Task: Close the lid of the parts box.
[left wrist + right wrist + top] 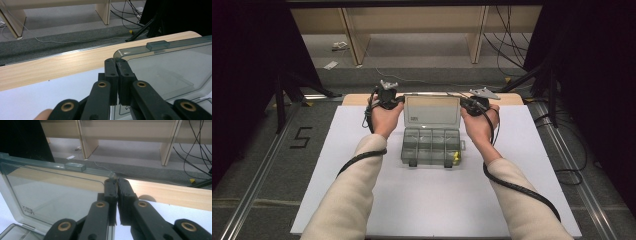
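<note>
A clear grey plastic compartment box (431, 146) sits mid-table on a white sheet, its lid (432, 111) standing raised at the far side. Something small and yellow (455, 158) lies in its front right compartment. My left gripper (401, 100) is shut on the lid's upper left corner. In the left gripper view the jaws (116, 61) pinch that corner of the lid (170, 67). My right gripper (463, 103) is shut on the upper right corner, and the right gripper view shows its jaws (117, 181) closed on the lid (55, 187) edge.
The white sheet (432, 200) covers a wooden table whose far edge (512, 98) lies just behind the box. Beyond it are grey carpet, wooden shelf legs (354, 45), loose cables (512, 45) and black stand legs (532, 75). A "5" mark (301, 137) is on the floor at left.
</note>
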The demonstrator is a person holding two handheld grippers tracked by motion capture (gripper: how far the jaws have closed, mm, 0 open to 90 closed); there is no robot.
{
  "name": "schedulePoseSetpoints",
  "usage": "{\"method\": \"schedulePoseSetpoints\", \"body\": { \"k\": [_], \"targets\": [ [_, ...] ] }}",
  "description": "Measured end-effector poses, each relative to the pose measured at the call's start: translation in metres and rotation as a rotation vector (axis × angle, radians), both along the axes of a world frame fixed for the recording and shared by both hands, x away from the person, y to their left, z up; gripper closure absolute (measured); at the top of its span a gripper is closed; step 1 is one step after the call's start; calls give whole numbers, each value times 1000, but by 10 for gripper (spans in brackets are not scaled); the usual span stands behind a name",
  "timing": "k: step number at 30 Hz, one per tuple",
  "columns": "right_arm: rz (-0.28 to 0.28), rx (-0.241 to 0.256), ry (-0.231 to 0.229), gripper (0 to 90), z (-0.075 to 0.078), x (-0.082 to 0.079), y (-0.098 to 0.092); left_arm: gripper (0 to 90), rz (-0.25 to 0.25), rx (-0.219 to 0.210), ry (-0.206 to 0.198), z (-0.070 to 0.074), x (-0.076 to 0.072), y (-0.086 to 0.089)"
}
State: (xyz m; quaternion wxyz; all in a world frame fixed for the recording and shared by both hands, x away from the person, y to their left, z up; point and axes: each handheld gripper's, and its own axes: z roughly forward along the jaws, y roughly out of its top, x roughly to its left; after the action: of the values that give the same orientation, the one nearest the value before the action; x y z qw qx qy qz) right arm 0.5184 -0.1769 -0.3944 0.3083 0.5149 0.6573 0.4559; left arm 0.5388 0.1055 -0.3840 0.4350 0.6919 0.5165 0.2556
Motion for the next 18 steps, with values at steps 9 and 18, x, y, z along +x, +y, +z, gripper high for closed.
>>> {"method": "schedulePoseSetpoints", "body": {
  "k": [9, 18],
  "targets": [
    [10, -6, -1, 874, 1, -7, -1, 879, -2, 8, -14, 0, -8, 0],
    [14, -14, -11, 874, 1, -13, -1, 879, -11, 14, -26, 0, -14, 1]
  ]
}}
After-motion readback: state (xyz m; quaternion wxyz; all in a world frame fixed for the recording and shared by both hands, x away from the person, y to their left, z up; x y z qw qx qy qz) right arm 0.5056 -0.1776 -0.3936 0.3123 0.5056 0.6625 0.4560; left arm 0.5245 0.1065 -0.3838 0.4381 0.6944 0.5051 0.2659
